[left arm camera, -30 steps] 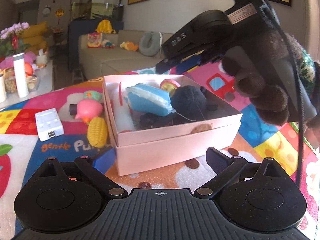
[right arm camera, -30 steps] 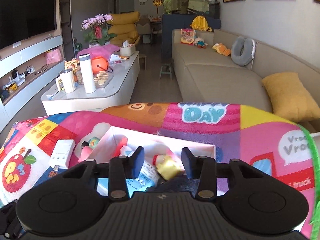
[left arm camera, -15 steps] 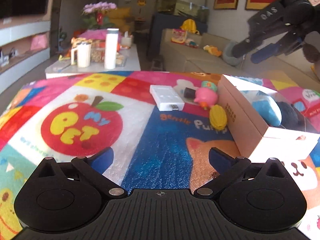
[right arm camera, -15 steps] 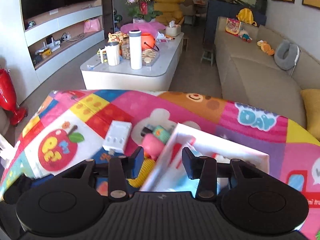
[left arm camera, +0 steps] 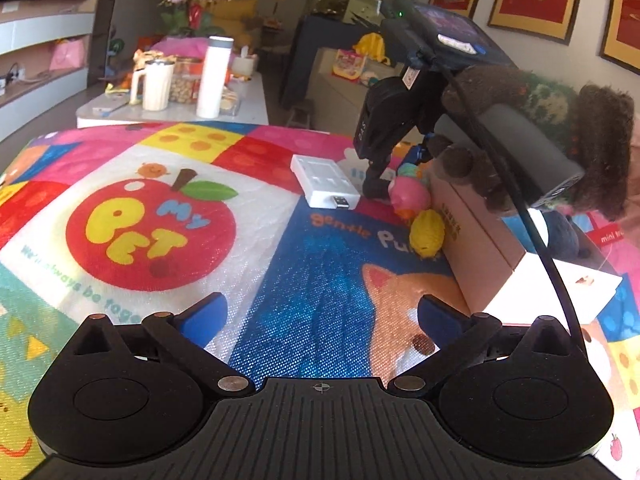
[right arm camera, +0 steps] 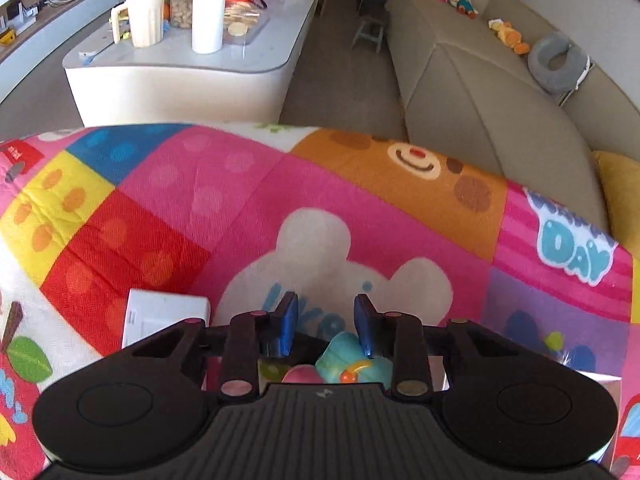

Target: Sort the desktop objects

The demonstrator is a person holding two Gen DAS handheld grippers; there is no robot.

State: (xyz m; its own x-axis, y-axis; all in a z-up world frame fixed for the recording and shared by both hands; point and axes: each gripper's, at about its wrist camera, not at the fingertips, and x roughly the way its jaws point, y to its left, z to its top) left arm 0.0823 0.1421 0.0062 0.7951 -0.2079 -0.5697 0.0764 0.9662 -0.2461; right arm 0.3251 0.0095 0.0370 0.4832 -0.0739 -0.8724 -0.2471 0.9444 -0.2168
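Living-room tabletop point(left arm camera: 160, 216), bright cartoon mat: right hand-held gripper point(right arm camera: 326, 320) swung from pink box point(left arm camera: 476, 240) down over pink toy point(left arm camera: 410, 196) beside it, jaws just narrowed, nothing gripped; next pick starting; left hand-held gripper point(left arm camera: 320, 316) open, idle

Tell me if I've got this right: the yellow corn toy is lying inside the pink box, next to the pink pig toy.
Not quite. The yellow corn toy lies outside the pink box, on the mat against the box's outer wall. It is next to the pink pig toy, as you said. The left wrist view shows this.
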